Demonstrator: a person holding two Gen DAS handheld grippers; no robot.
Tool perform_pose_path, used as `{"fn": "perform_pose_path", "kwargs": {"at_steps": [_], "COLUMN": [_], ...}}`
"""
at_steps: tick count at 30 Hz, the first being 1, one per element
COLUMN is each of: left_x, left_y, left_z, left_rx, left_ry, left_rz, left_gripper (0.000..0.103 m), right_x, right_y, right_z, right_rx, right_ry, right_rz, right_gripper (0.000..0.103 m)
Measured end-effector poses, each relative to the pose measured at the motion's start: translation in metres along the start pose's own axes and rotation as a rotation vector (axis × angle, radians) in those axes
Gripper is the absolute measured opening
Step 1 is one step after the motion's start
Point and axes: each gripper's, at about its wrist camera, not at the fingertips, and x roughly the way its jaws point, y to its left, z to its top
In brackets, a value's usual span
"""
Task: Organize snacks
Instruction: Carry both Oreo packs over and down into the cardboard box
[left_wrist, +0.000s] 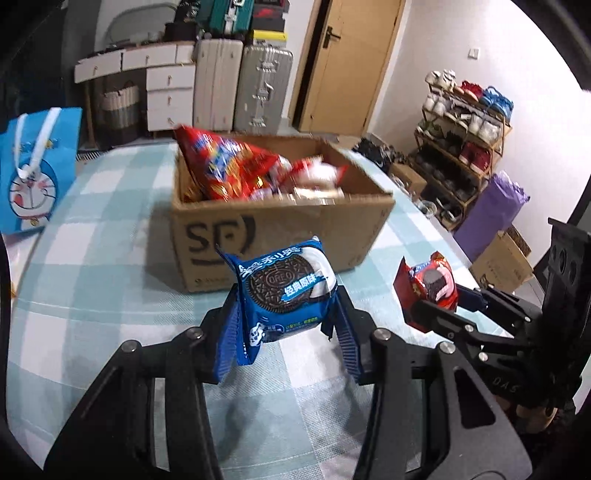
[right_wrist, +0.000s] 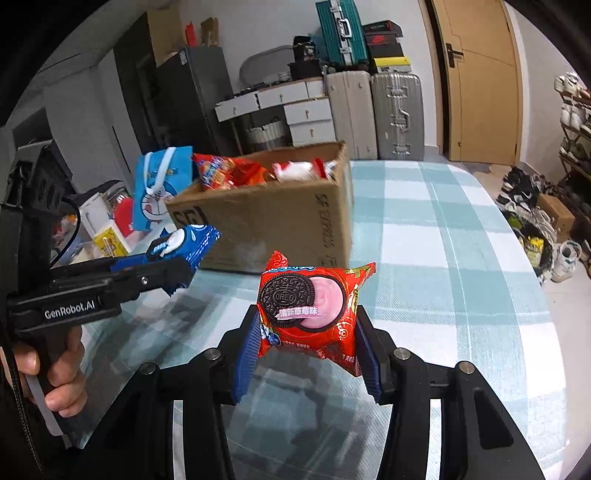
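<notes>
Each view looks forward and downward along its own gripper's two fingers, from close above the checked tablecloth (left_wrist: 92, 229). The left wrist view faces the cardboard box (left_wrist: 280, 236) head-on, with the right gripper (left_wrist: 430, 295) at its right edge. The right wrist view sees the same box from its right corner, with the left gripper (right_wrist: 177, 254) at left. Both share the suitcases (right_wrist: 373, 110) and door (left_wrist: 347, 62).

Left gripper (left_wrist: 286, 314) clamping blue Oreo pack (left_wrist: 286, 291), cardboard box (left_wrist: 280, 236) behind, checked tablecloth (left_wrist: 103, 258)

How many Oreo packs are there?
2: a blue Oreo pack in the left gripper, a red Oreo pack in the right gripper. The cardboard box may hide more.
</notes>
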Motion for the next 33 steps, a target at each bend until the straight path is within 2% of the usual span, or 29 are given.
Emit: {"fn": "perform_pose_path", "kwargs": {"at_steps": [16,25,33], "left_x": [-0.051,-0.05,-0.041], "left_y": [0.018,0.017,0.024], "left_z": [0.044,0.067,0.085], "left_rx": [-0.015,-0.013,-0.013], "left_ry": [-0.101,-0.135,-0.129], "left_rz": [0.024,0.038,0.047], "left_gripper": [0.044,0.044,0.044], "right_x": [-0.009,-0.007,0.006], "right_y": [0.024,0.024,0.022], "right_z": [0.04,0.056,0.068], "right_rx": [-0.047,-0.052,-0.046], "right_ry": [-0.072,-0.094,-0.104], "right_rz": [0.062,0.064,0.065], "right_gripper": [0.048,0.048,0.048]}}
